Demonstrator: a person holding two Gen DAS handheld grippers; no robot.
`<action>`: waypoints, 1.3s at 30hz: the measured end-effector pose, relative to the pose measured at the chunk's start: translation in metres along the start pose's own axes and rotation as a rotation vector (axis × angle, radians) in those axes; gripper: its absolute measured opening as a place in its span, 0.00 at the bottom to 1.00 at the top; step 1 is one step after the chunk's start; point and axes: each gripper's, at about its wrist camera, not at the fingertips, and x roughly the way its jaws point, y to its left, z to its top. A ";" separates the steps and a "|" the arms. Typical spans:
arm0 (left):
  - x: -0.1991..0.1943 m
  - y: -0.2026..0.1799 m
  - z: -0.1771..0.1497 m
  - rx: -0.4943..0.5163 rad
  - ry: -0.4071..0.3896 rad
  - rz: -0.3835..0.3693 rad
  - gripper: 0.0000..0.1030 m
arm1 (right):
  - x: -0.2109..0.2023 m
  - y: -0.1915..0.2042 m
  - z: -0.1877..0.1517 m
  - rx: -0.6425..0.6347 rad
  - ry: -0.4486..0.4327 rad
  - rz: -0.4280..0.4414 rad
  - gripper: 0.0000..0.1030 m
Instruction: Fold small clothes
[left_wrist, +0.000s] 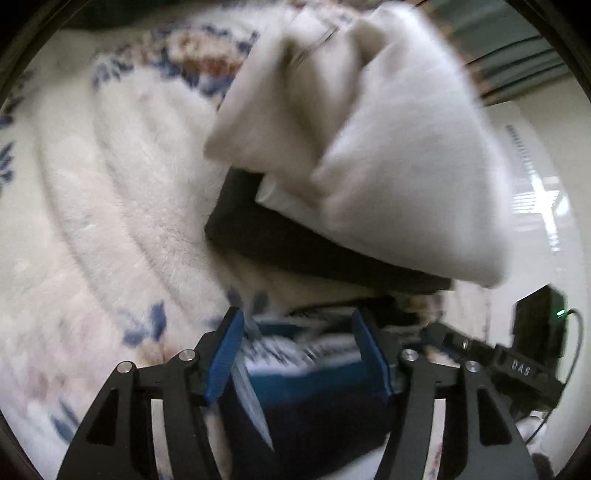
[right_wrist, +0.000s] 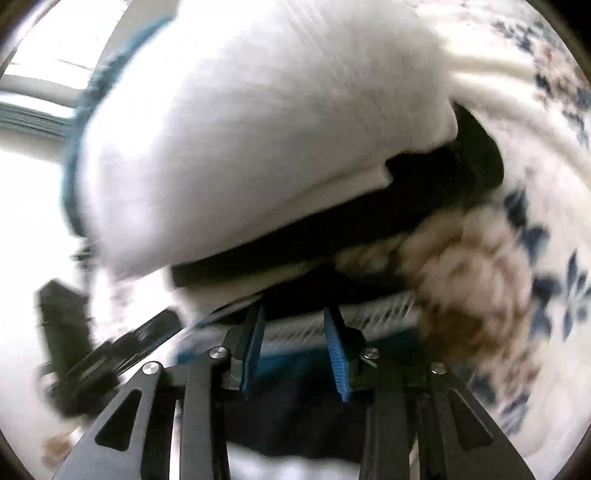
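- The left wrist view looks forward along its blue-padded fingers (left_wrist: 225, 354), low and very close over a flowered rug (left_wrist: 110, 206).
- The right wrist view faces the same way, just as near.
- Both share the stacked clothes: white fold (left_wrist: 388, 147) (right_wrist: 258, 129) on dark fold (left_wrist: 280, 236) (right_wrist: 461, 177).

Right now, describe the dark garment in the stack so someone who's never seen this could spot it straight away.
Start at the fluffy white rug with blue flowers. On it sits a stack of folded clothes, topped by a bulky white garment. The black garment is the thin dark layer directly beneath that white one, the only black band between pale layers above and below.
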 end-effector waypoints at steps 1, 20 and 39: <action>-0.008 -0.003 -0.006 0.002 -0.011 -0.019 0.57 | -0.004 -0.002 -0.008 0.018 0.022 0.059 0.40; -0.004 -0.009 -0.066 0.072 0.052 0.141 0.57 | -0.016 -0.084 -0.096 0.220 0.150 0.038 0.04; -0.110 0.044 -0.253 -0.212 0.065 0.133 0.57 | -0.103 -0.175 -0.192 0.283 0.191 -0.167 0.01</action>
